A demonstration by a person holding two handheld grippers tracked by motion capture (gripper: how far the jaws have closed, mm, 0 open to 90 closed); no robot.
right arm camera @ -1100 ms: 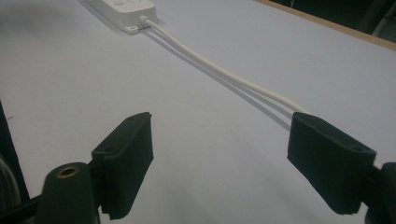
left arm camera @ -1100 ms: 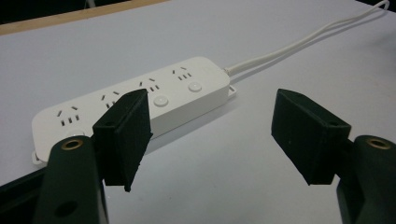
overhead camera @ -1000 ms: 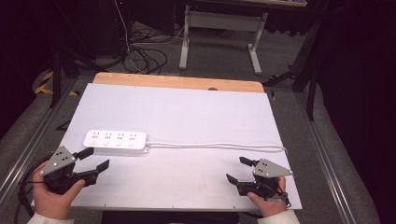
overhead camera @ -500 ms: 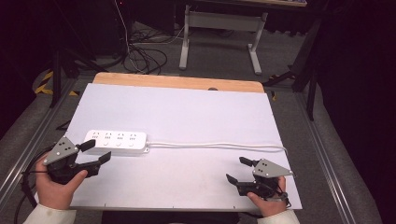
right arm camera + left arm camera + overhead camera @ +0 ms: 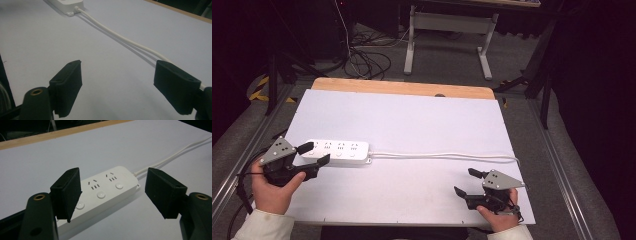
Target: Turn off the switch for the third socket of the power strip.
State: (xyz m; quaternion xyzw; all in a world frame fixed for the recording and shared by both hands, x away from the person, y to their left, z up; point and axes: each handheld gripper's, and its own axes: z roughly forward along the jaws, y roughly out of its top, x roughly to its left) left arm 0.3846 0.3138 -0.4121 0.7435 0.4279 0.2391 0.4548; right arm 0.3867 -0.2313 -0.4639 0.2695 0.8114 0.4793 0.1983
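A white power strip (image 5: 339, 152) with several sockets and round buttons lies flat on the white table top (image 5: 412, 120), left of centre. Its white cable (image 5: 447, 156) runs right to the table's edge. My left gripper (image 5: 314, 154) is open at the strip's left end, its jaws standing apart above that end. In the left gripper view the strip (image 5: 105, 192) lies between and beyond the two black pads (image 5: 67, 192), untouched. My right gripper (image 5: 467, 181) rests open near the front right corner, nothing between its jaws. The right gripper view shows the cable (image 5: 120, 37) running past its right pad (image 5: 175, 87).
A wooden strip (image 5: 402, 89) borders the table's far edge. Metal rails (image 5: 562, 170) run along both sides. Beyond the table stand a desk frame (image 5: 447, 25) and loose black cables (image 5: 367, 57) on the floor.
My left gripper has moved up and to the right, from the front left corner to the strip's left end. The right gripper has stayed put.
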